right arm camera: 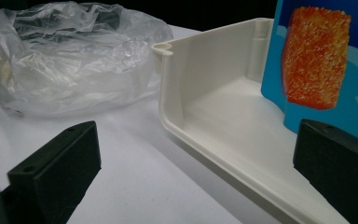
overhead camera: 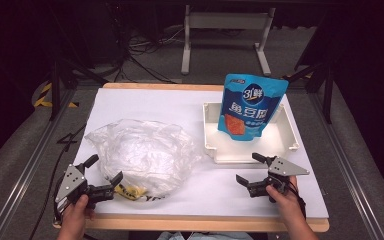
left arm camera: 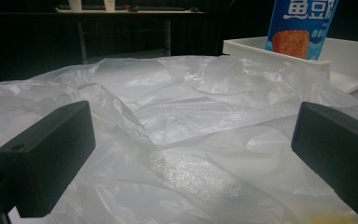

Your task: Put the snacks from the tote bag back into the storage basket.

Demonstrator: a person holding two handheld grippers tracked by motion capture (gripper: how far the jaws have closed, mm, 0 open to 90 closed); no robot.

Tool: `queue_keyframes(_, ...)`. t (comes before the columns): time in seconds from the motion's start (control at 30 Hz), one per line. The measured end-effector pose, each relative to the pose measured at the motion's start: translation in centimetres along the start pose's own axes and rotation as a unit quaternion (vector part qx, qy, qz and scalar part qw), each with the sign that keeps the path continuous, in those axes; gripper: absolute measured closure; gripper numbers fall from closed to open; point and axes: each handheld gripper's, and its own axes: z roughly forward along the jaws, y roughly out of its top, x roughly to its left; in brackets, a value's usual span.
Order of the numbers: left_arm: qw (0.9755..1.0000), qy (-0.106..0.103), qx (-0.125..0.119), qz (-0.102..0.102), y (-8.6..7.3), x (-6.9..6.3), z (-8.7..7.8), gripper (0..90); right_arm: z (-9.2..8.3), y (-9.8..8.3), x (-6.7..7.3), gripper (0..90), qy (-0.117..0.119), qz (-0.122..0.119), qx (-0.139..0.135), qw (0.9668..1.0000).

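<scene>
High view, left gripper [overhead camera: 102,169]: held in the person's left hand [overhead camera: 75,212] at the near left of the table [overhead camera: 130,100]; jaws spread wide, gripping nothing, their tips at the near left edge of the plastic bag [overhead camera: 142,152].
High view, plastic bag: clear and crumpled, lying on the left half of the white table top; a bit of yellow with black print shows at its near edge.
High view, right gripper [overhead camera: 250,169]: held in the person's right hand [overhead camera: 287,200] at the near right; jaws wide apart and empty, just short of the near wall of the tray [overhead camera: 250,152].
High view, tray: white, shallow, on the right half of the table; a blue snack pouch [overhead camera: 250,106] stands upright in it, leaning on the far wall.
Left gripper view, jaws: both black jaws far apart at the frame sides; the plastic bag [left arm camera: 182,140] spreads between and beyond them, not pinched.
Left gripper view, background: tray [left arm camera: 242,49] and pouch [left arm camera: 300,25] at upper right.
Right gripper view, jaws: wide apart, nothing held; bare table [right arm camera: 135,158] between them.
Right gripper view, tray [right arm camera: 205,79]: its near corner lies ahead, the pouch [right arm camera: 317,60] standing inside at right.
Right gripper view, plastic bag [right arm camera: 70,56]: at upper left, apart from the tray.
</scene>
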Motion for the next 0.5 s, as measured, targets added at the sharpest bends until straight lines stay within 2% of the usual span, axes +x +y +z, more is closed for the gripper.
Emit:
queue_keyframes(0.13, 1.0, -0.004, 0.005, -0.004, -0.08, 0.04, 0.09, 0.2, -0.13, 0.14, 0.05, 1.5, -0.017, -0.009, -0.013, 0.9997)
queue_keyframes(0.5, 0.9999, -0.006, 0.007, -0.005, -0.15, 0.06, 0.12, 0.2, -0.08, 0.26, 0.09, 1.5, -0.015, -0.014, -0.02, 0.9996)
